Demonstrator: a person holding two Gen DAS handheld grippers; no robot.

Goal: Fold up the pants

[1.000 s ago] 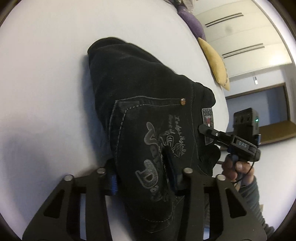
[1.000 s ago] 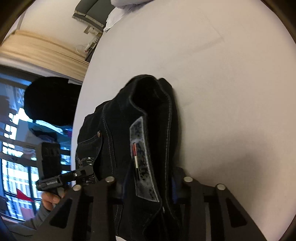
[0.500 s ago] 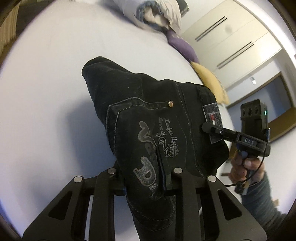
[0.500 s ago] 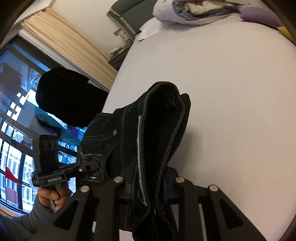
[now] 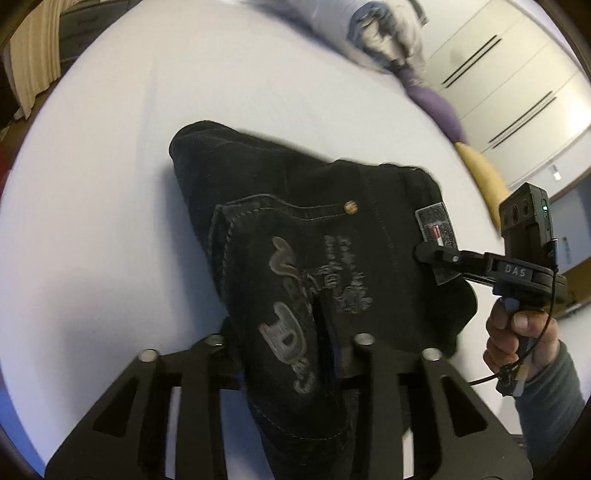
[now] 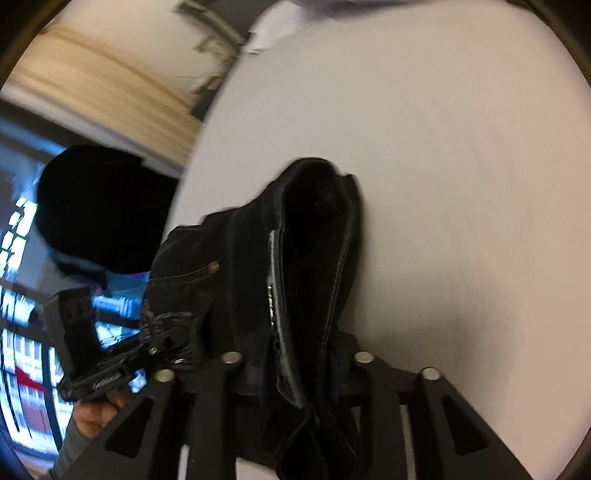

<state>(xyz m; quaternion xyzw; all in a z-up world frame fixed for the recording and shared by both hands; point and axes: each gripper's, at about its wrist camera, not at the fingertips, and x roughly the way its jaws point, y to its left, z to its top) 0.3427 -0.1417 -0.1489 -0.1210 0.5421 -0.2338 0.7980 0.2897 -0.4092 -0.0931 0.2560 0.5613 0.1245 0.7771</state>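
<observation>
The black jeans (image 5: 295,236) hang folded between my two grippers, lifted above the white bed (image 5: 110,184). My left gripper (image 5: 291,343) is shut on the seat by the embroidered back pocket. My right gripper (image 6: 295,362) is shut on the waistband (image 6: 280,295) near the grey label (image 5: 436,229). The right gripper also shows in the left wrist view (image 5: 436,256), pinching the waistband. The left gripper shows in the right wrist view (image 6: 166,332), holding the cloth's left side. The far folded end (image 6: 317,192) droops toward the sheet.
The white sheet (image 6: 443,147) spreads wide around the jeans. At the bed's far edge lie a bundle of bedding (image 5: 384,33), a purple pillow (image 5: 436,107) and a yellow pillow (image 5: 484,173). A dark chair (image 6: 99,206) and a window stand to the left.
Both grippers have raised the jeans off the bed and tilted upward, bringing more of the room's far side into view. Both grips stay as they were.
</observation>
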